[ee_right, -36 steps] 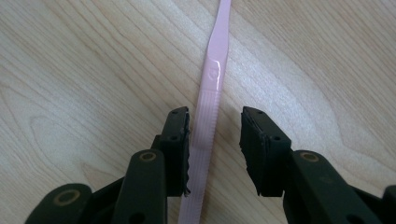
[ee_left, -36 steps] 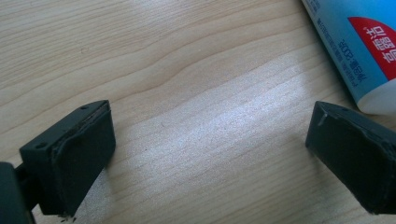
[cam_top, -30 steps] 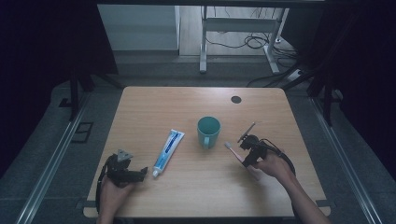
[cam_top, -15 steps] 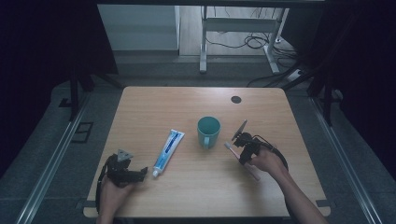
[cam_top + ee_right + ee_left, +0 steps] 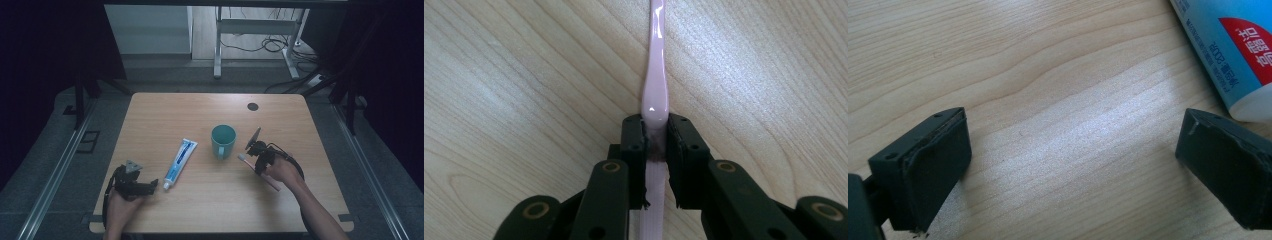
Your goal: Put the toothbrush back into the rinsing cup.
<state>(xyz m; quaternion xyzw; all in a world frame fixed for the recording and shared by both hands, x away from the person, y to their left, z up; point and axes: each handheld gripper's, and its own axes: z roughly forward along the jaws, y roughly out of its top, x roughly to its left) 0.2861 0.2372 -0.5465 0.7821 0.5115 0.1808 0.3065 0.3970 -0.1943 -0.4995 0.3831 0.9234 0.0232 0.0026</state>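
Right gripper view: the right hand-held gripper (image 5: pixel 655 137) has just been closing and now pinches the pink toothbrush (image 5: pixel 656 75) on the table (image 5: pixel 524 100), so lifting looks next. The left hand-held gripper (image 5: pixel 1073 165) (wide, empty) rests beside the toothpaste (image 5: pixel 1233 45).

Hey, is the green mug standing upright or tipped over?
Upright. In the high view the mug stands on the table with its round mouth facing up, handle at its lower left.

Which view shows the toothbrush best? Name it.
The right gripper view: the pink toothbrush lies on the table, its handle clamped between the right gripper pads. The high view shows it small, partly hidden by that hand; the left gripper view shows the toothpaste tube.
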